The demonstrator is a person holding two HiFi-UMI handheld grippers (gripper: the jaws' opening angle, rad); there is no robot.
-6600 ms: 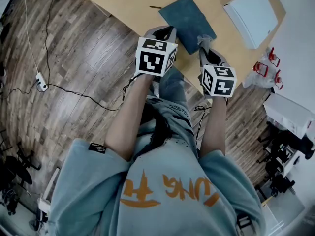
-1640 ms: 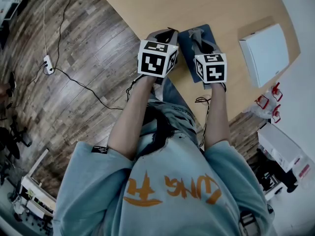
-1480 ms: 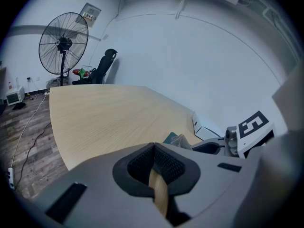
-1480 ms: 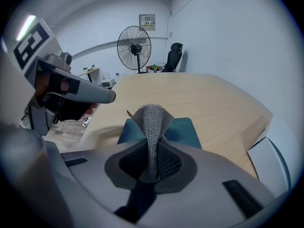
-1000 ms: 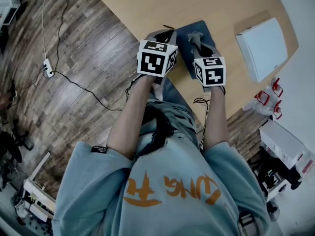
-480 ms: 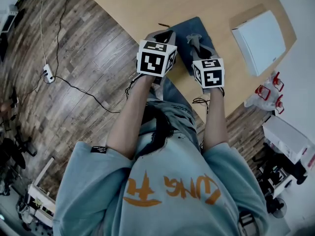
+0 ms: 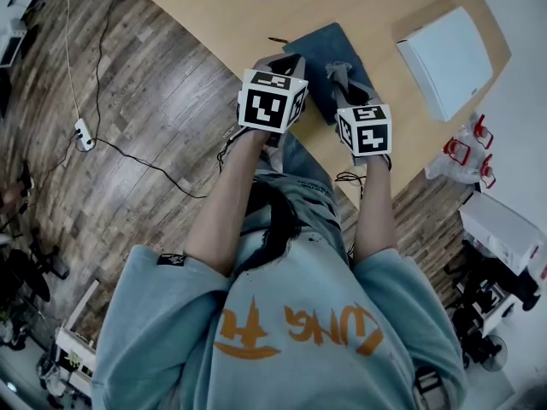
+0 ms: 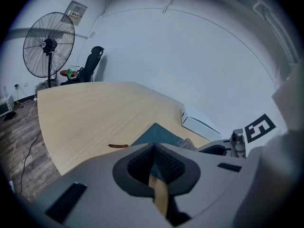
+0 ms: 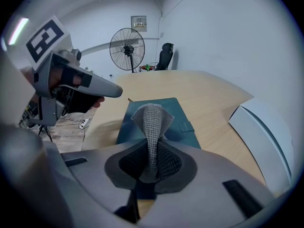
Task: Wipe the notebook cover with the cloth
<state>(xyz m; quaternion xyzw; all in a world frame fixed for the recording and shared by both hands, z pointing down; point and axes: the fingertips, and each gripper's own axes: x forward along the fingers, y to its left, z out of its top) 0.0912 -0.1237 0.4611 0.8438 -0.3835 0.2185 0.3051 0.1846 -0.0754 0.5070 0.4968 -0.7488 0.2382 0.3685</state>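
With the right gripper's [image 9: 151,160] jaws clamped on the cloth [image 9: 152,120], the notebook [image 9: 128,127] runs lengthwise straight ahead at mid-frame, while the left gripper's [image 8: 154,163] jaws are together.

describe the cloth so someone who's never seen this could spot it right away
On the light wooden table, find the dark teal notebook near the edge; the right gripper, over it, is shut on the cloth. It is a small grey knitted piece bunched into an upright fold, the only soft thing next to the flat notebook and white box.
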